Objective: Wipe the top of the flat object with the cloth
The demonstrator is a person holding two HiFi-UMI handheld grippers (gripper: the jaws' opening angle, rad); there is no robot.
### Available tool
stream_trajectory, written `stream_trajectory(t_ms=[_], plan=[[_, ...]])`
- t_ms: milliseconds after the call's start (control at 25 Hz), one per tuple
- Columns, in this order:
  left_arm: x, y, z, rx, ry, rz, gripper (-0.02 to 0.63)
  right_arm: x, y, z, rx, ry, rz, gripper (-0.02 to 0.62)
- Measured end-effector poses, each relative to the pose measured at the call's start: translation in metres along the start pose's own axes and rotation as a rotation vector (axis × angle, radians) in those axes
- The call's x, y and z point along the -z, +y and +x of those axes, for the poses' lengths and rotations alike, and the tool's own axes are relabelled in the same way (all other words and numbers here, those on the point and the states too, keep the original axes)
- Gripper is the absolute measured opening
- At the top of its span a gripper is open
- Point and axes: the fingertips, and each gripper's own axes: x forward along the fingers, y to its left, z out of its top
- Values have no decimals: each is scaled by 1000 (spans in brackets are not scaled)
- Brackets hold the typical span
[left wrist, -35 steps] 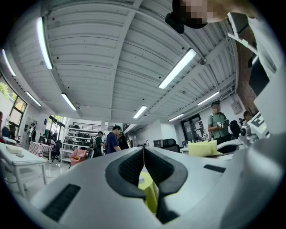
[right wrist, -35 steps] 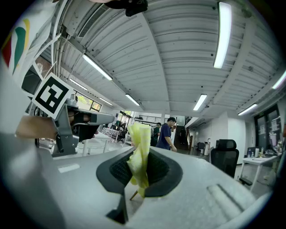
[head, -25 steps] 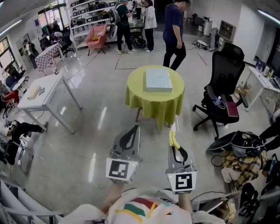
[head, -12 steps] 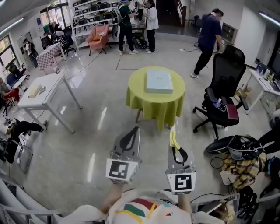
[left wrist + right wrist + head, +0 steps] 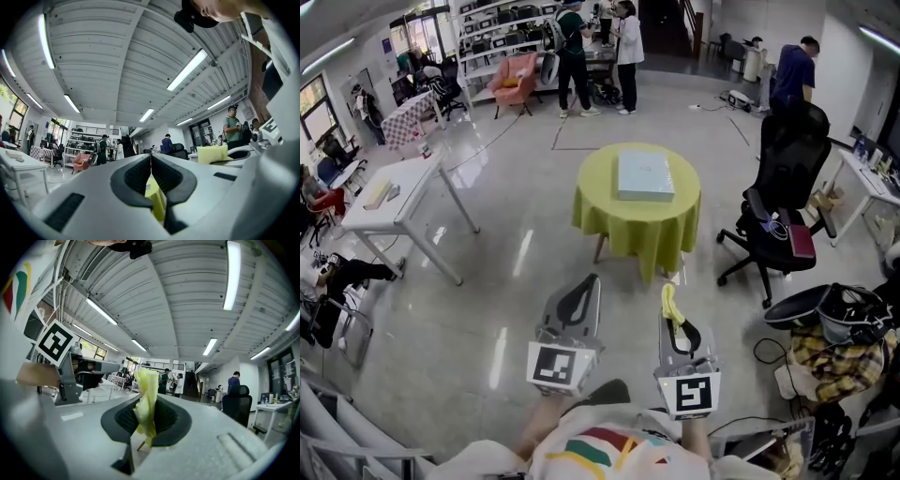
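A flat pale blue box (image 5: 645, 176) lies on a round table with a yellow-green cloth cover (image 5: 637, 217), well ahead of me. My right gripper (image 5: 669, 296) is shut on a yellow cloth (image 5: 671, 300), which sticks up between its jaws (image 5: 146, 399). My left gripper (image 5: 589, 279) is shut with nothing in it, its jaws pressed together (image 5: 151, 161). Both grippers are held side by side, near my body and far short of the table. In the left gripper view the yellow cloth (image 5: 212, 153) shows at the right.
A black office chair (image 5: 778, 187) stands right of the round table. A white table (image 5: 394, 202) is at the left. Bags and clutter (image 5: 830, 328) lie on the floor at the right. Several people stand at the far end by shelves (image 5: 502, 37).
Both grippers have kept still. A person in dark blue has walked from behind the round table away to the far right.
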Motion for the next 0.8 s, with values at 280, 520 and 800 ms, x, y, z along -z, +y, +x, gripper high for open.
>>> stream_trajectory(t_ms=[280,520,800], plan=[[6,0,10,-7,20,-4,15,4,4,4,-58,23,-33,31],[14,1,21,-9,21,-15,15,15,-6,7,-44,50,-39,29],[21,6,55,-13,-16,-23,15,23,-27,28,-39,44,-58,31]])
